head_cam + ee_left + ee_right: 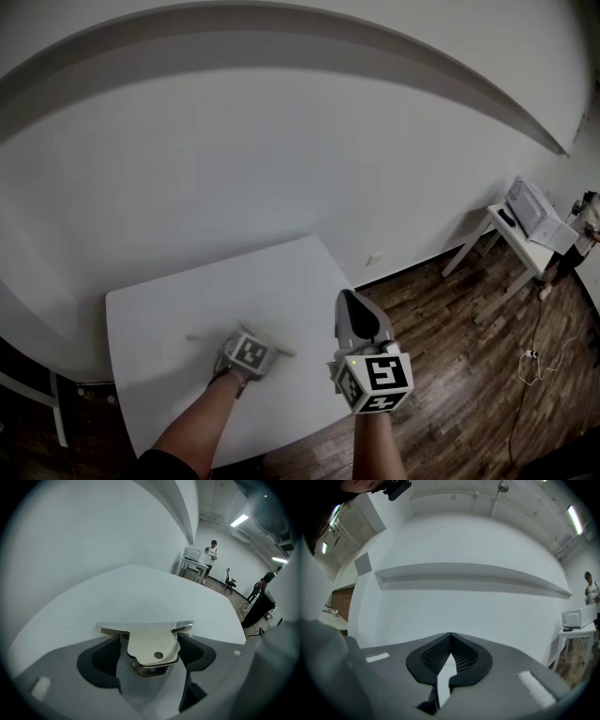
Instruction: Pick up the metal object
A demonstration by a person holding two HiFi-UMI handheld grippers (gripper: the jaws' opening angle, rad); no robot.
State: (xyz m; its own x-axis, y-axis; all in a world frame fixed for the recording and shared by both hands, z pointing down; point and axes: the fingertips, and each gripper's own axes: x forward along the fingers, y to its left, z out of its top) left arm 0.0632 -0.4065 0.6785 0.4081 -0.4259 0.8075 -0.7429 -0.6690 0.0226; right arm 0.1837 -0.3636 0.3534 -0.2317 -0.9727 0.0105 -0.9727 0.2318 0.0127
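Note:
The metal object (152, 646) is a flat shiny T-shaped plate with a small hole, lying on the white table (140, 592). My left gripper (150, 656) is down over it, and its stem lies between the dark pads (105, 660), which stand wide and open. In the head view, the object's thin bar (281, 351) sticks out on both sides from under the left gripper (246, 349). My right gripper (352, 309) hovers at the table's right front edge. Its jaws are shut with nothing in them, the tips meeting in the right gripper view (450, 634).
The white table (169, 309) stands against a white wall, with dark wooden floor (450, 347) to its right. A small white side table with a box-like appliance (530, 208) stands far right, with a person (586, 225) beside it. Further people and an office chair (228, 581) are far off.

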